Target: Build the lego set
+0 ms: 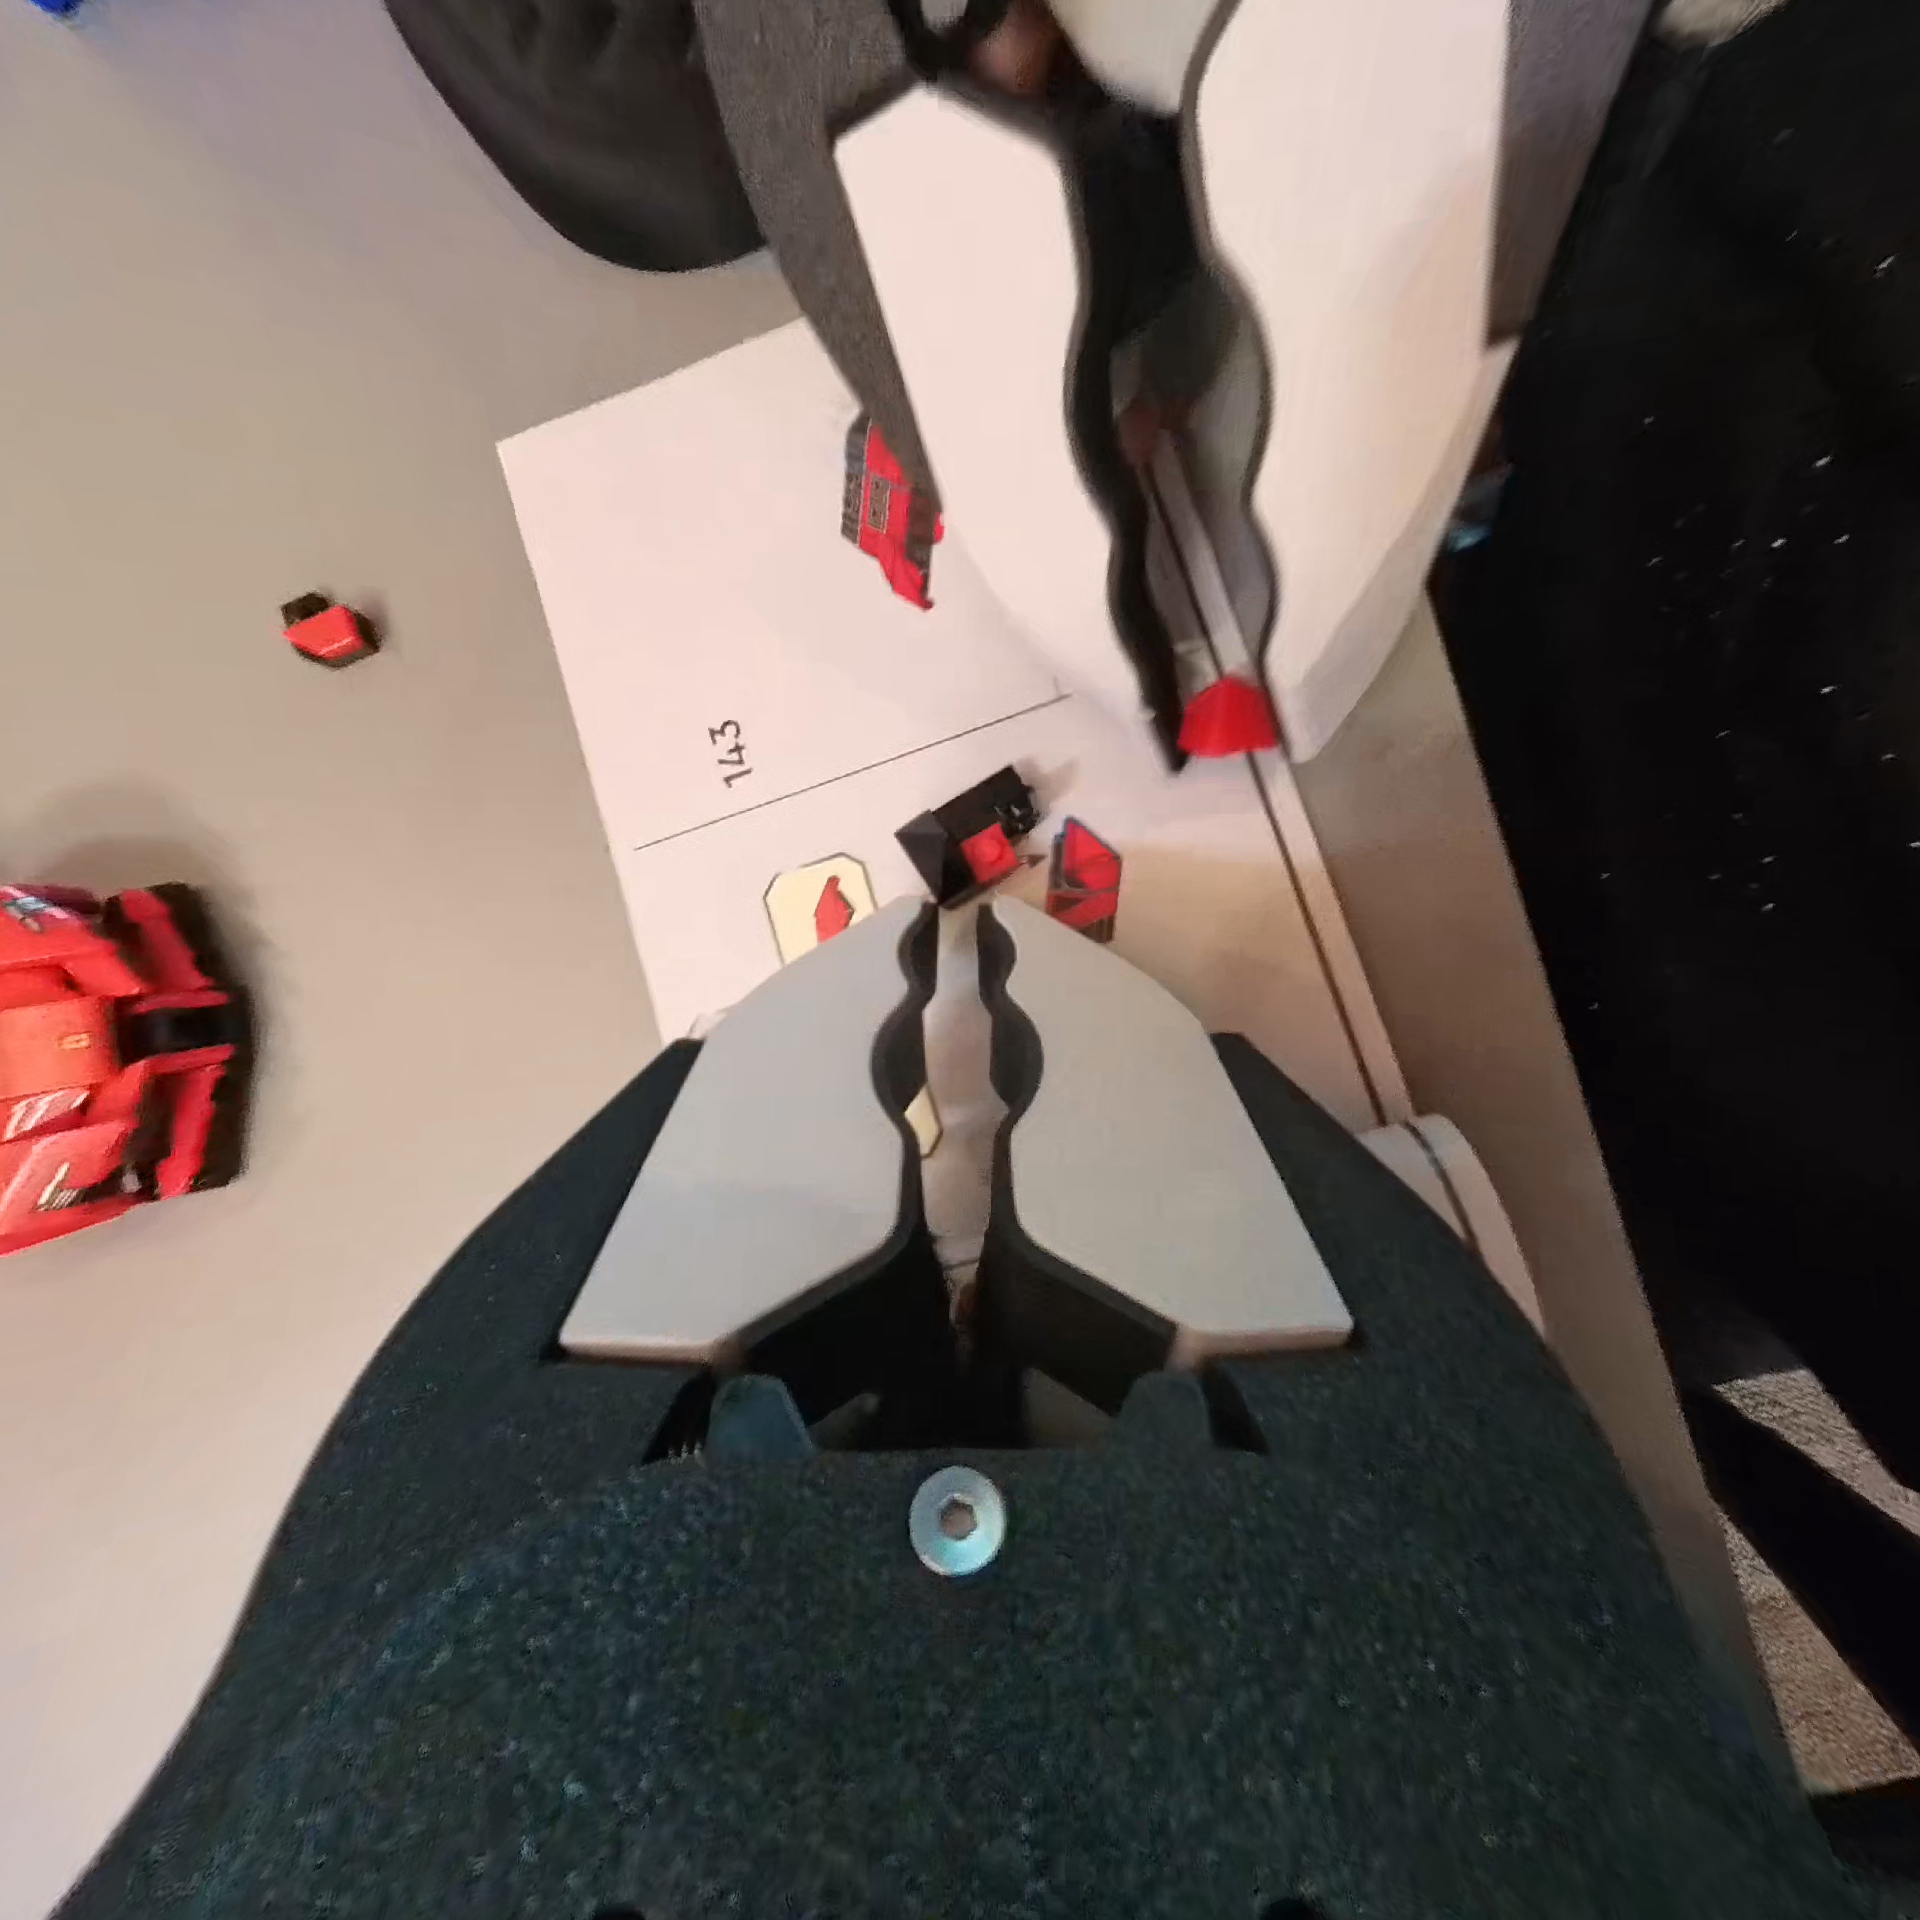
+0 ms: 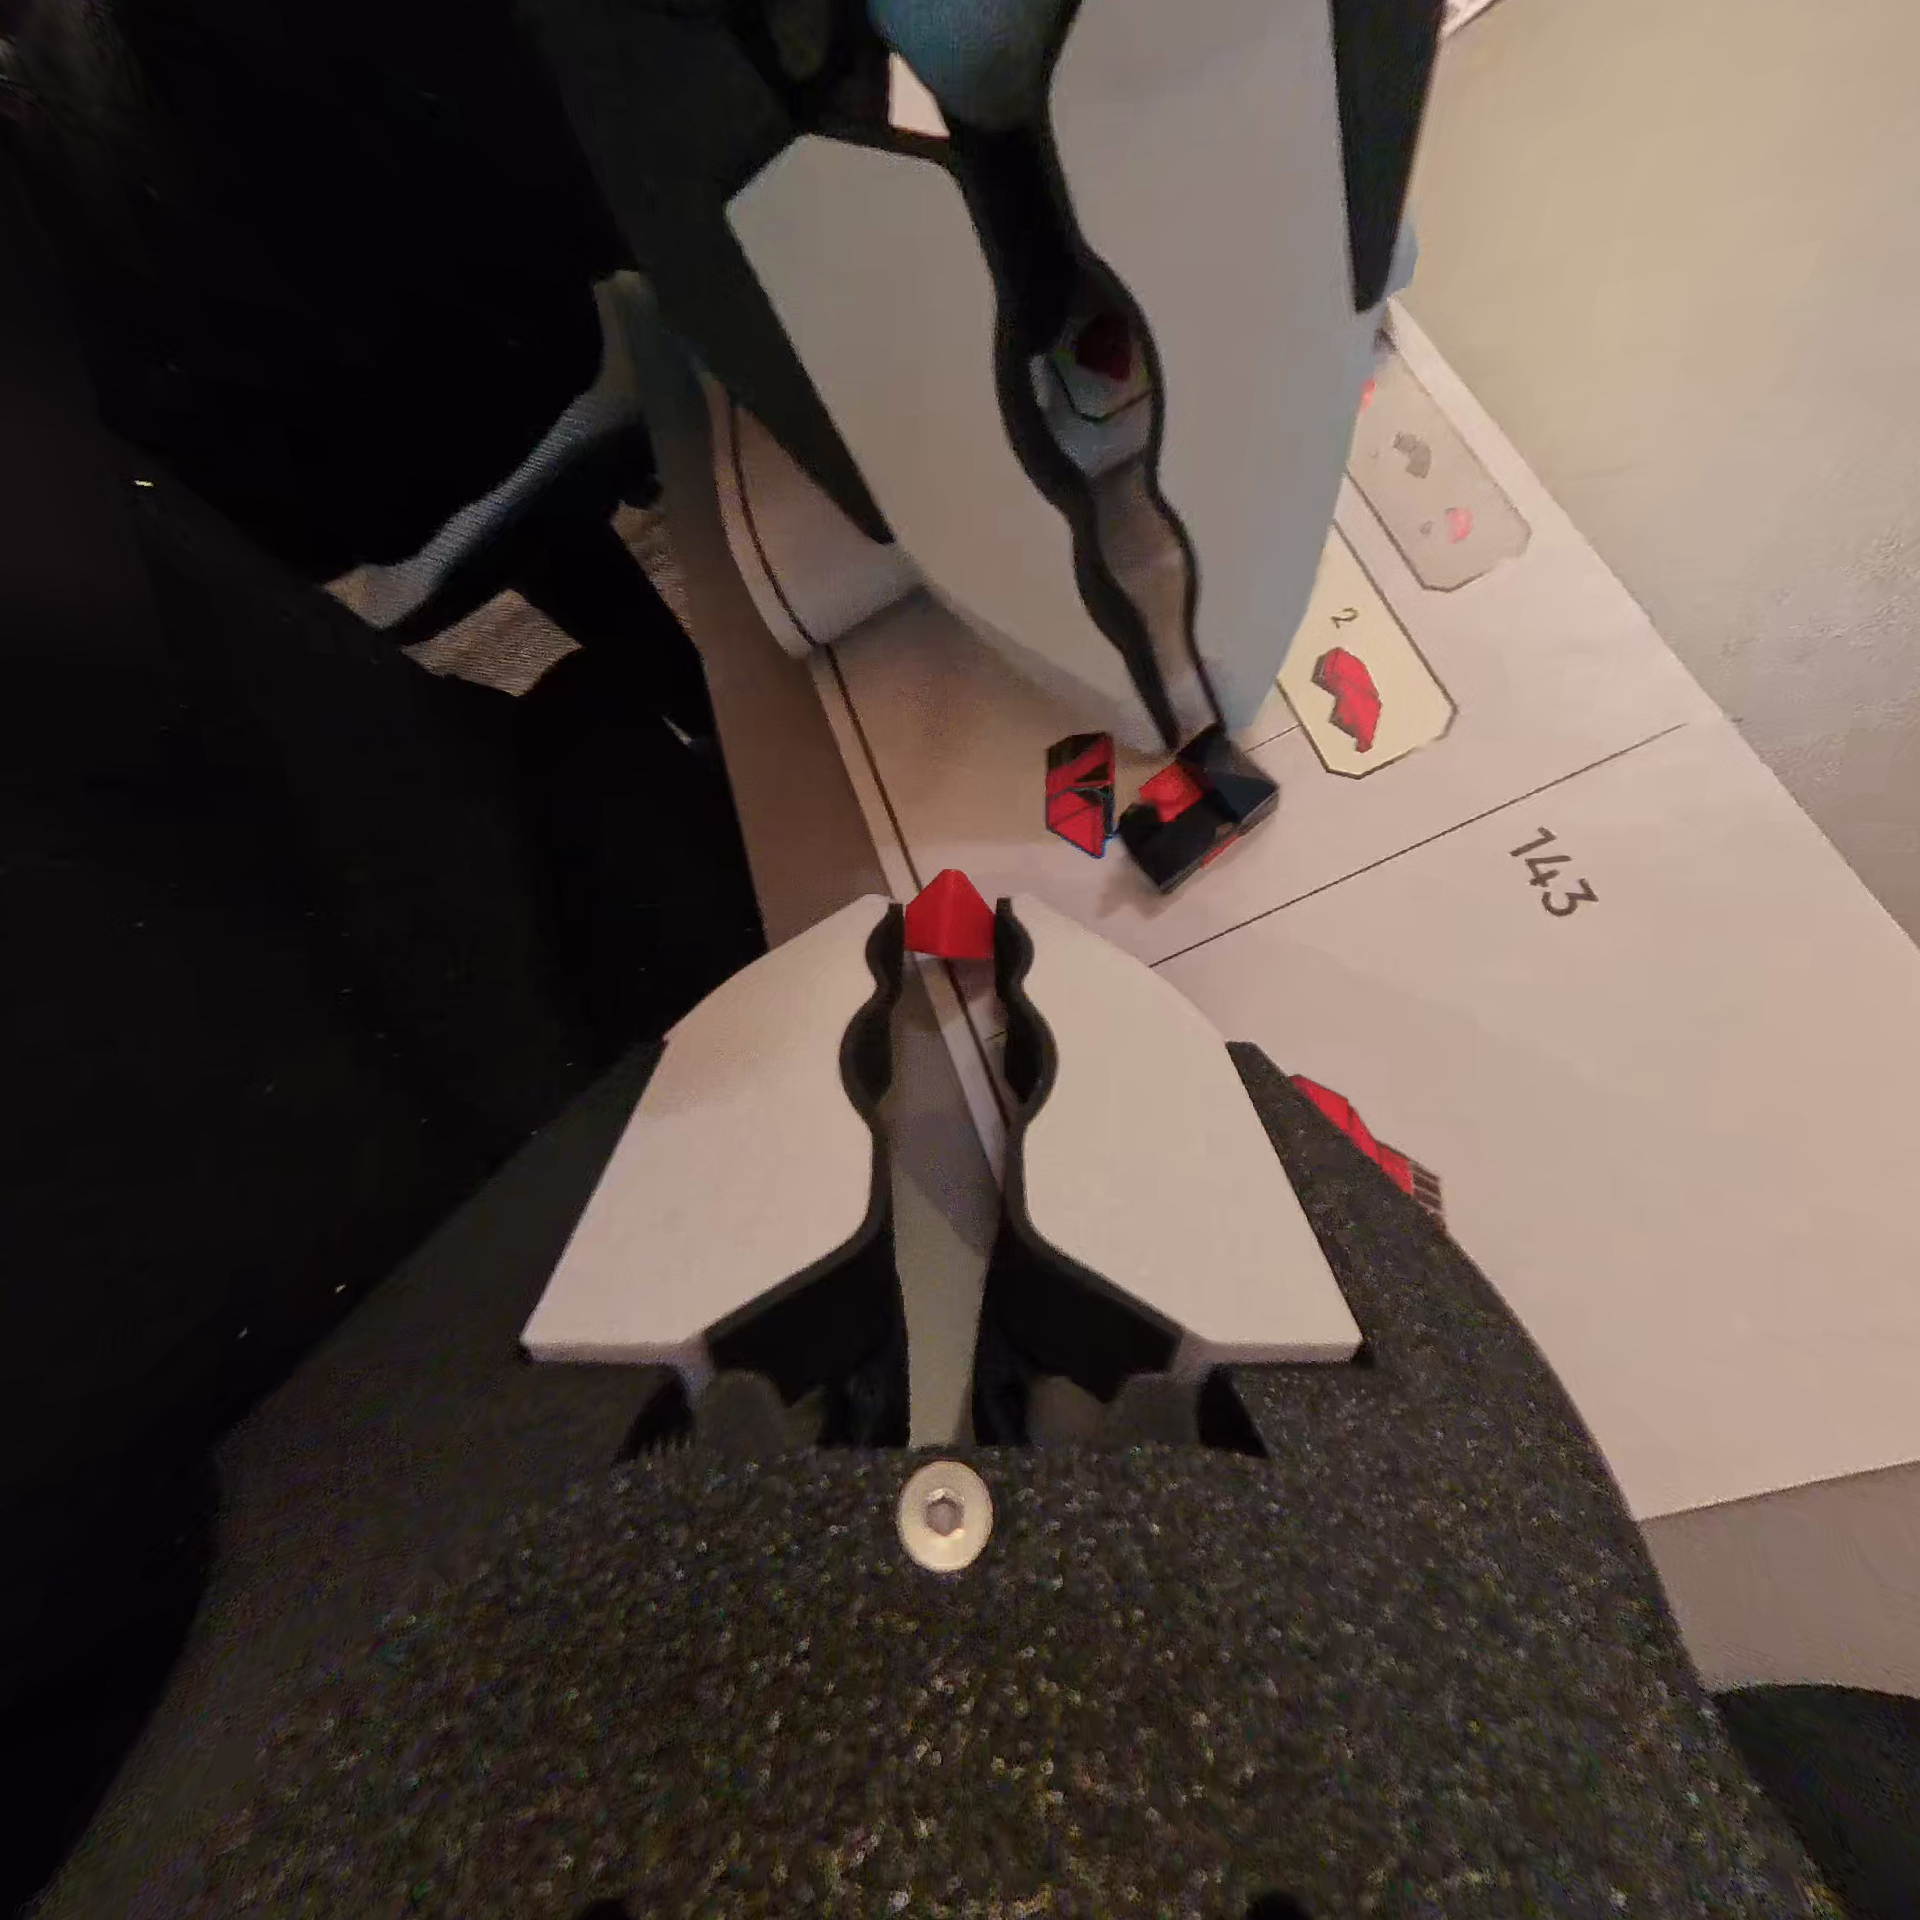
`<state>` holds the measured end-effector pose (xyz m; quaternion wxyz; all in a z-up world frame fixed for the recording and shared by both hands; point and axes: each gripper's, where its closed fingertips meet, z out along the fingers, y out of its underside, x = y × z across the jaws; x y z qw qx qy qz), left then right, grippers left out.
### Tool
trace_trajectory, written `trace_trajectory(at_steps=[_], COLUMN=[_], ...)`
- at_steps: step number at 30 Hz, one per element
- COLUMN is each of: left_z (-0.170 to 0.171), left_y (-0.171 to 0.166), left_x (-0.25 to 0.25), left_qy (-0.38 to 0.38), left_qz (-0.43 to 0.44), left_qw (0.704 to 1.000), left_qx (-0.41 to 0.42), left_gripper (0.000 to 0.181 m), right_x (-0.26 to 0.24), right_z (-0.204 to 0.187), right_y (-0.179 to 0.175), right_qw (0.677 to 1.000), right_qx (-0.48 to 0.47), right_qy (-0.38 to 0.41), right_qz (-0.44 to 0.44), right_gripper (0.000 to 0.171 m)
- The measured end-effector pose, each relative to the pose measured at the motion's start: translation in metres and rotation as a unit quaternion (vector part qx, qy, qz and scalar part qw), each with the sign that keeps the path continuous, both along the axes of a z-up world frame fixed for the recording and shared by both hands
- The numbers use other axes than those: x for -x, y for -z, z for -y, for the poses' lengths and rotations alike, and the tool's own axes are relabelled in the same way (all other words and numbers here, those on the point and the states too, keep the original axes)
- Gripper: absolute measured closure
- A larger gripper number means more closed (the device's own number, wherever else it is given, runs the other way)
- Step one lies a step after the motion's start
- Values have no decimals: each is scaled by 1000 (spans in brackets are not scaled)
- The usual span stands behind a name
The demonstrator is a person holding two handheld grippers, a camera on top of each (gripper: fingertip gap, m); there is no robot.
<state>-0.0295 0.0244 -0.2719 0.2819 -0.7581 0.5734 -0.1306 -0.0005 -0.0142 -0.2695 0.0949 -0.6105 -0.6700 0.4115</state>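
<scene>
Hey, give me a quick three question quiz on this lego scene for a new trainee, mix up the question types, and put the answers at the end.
1. True or false: the right gripper holds a small red piece.
2. The left gripper tips are nearest: A the red car, B the black and red sub-assembly, C neither.
3. Fill in: the sub-assembly sits on the open ____.

Key: 1 true. 2 B. 3 instruction booklet.

Left gripper (image 1: pixel 958 914) nearly closed — right gripper (image 2: pixel 945 920) clamped.
</scene>
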Motion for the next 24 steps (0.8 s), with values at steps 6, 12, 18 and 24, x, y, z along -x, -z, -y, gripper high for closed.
trace_trajectory(at_steps=[6, 12, 18, 24], left_z=[9, 18, 15, 4], left_y=[2, 2, -6, -29], left_x=[-6, -20, -12, 0], left_qy=[-9, -5, -35, -99], left_qz=[17, 37, 60, 122], left_qw=[1000, 999, 997, 985], left_qx=[10, 12, -18, -69], left_gripper=[173, 172, 170, 169], right_x=[2, -7, -7, -9], right_z=[-22, -35, -45, -64], right_y=[2, -1, -31, -52], right_qw=[998, 996, 984, 969], right_qx=[-40, -79, -138, -166], right_qy=[40, 41, 23, 35], right_qz=[1, -9, -107, -177], right_gripper=[154, 154, 154, 154])
